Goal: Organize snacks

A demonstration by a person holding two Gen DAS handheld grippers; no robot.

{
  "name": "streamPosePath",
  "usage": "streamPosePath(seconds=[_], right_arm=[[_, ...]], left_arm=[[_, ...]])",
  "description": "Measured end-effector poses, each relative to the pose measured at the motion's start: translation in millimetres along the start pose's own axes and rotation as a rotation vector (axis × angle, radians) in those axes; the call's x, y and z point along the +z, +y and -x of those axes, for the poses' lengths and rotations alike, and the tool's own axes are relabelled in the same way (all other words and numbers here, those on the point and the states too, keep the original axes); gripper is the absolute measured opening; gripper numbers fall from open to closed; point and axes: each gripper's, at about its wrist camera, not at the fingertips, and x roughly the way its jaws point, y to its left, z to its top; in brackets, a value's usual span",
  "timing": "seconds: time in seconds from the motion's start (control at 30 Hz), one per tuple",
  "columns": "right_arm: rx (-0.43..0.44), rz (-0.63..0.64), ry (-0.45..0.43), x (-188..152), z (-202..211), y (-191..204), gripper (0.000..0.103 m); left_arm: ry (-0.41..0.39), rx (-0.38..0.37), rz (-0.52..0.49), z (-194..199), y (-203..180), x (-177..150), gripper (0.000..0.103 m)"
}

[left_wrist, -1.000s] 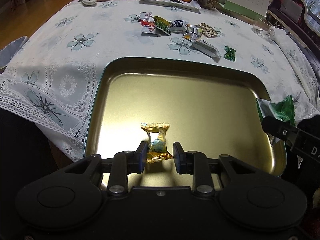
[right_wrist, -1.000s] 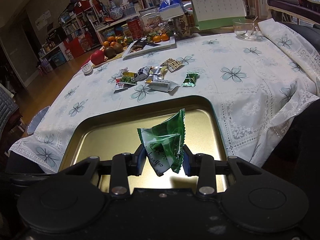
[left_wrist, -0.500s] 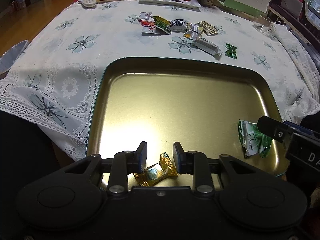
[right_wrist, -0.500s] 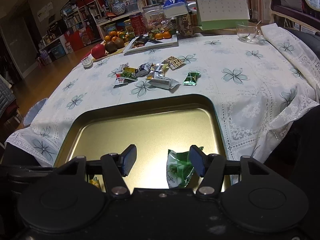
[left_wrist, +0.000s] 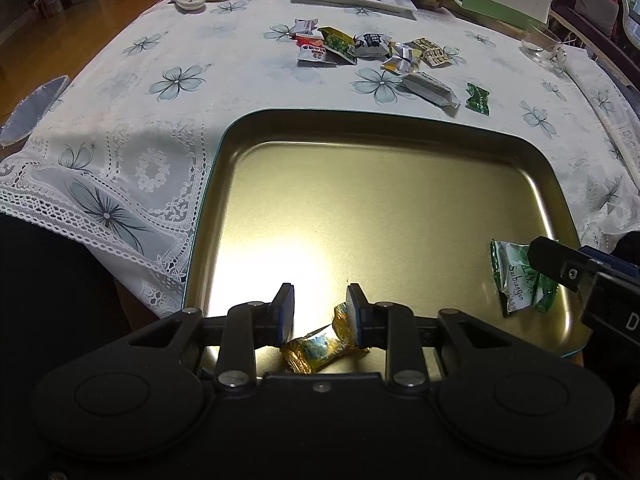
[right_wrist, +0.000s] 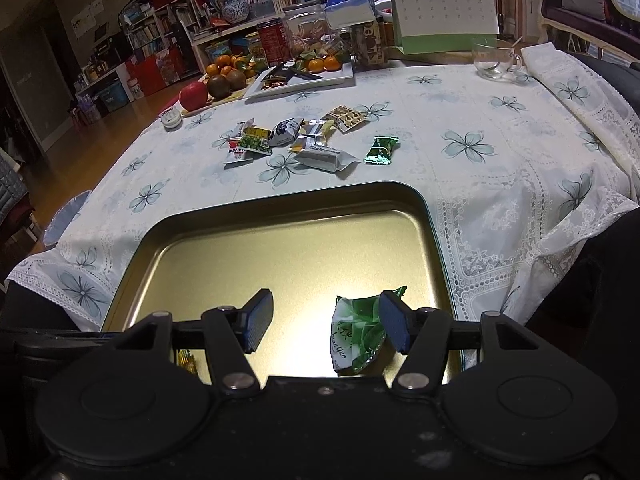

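Note:
A gold metal tray sits at the near edge of the table. My left gripper is open above its near edge. A gold-wrapped candy lies loose in the tray under the open fingers. My right gripper is open over the tray's near right corner. A green snack packet lies in the tray below it, by the right finger. Several loose snacks lie in a cluster on the tablecloth beyond the tray. A small green candy lies apart to their right.
Fruit on a board, a white plate with oranges, jars, a desk calendar and a glass cup stand at the table's far side. The white flowered tablecloth hangs over the near and right edges.
Both grippers opened and released their snacks. The gold candy and the green packet dropped into the tray. Both grippers then pulled back slightly toward the near edge.

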Motion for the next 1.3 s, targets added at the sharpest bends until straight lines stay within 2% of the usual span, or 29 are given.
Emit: streamPosePath(seconds=[0.33, 0.4, 0.5, 0.67, 0.83, 0.9, 0.97, 1.2, 1.3], right_arm=[[-0.007, -0.001, 0.01, -1, -1, 1, 0.067], [0.002, -0.003, 0.008, 0, 0, 1, 0.074], [-0.009, 0.011, 0.0, 0, 0, 3, 0.081], [-0.012, 0.029, 0.001, 1, -1, 6, 0.083], [-0.02, 0.007, -0.085, 0, 8, 6, 0.083], [-0.018, -0.032, -0.136, 0, 13, 3, 0.092], [-0.028, -0.047, -0.151, 2, 15, 2, 0.094], [-0.041, 0.007, -0.03, 12, -1, 4, 0.093], [-0.027, 0.035, 0.015, 13, -6, 6, 0.092]], left_arm=[[-0.012, 0.04, -0.017, 2, -2, 0, 0.041], [-0.019, 0.043, -0.018, 3, -3, 0, 0.041], [-0.036, 0.065, -0.013, 5, -3, 1, 0.042], [-0.043, 0.087, 0.006, 6, -1, 1, 0.042], [-0.063, 0.122, -0.004, 9, -5, 2, 0.045], [-0.072, 0.131, -0.012, 9, -7, 2, 0.051], [-0.076, 0.139, -0.019, 9, -9, 2, 0.051], [-0.042, 0.151, -0.011, 5, -10, 5, 0.052], [-0.011, 0.127, -0.012, 3, -9, 6, 0.051]])
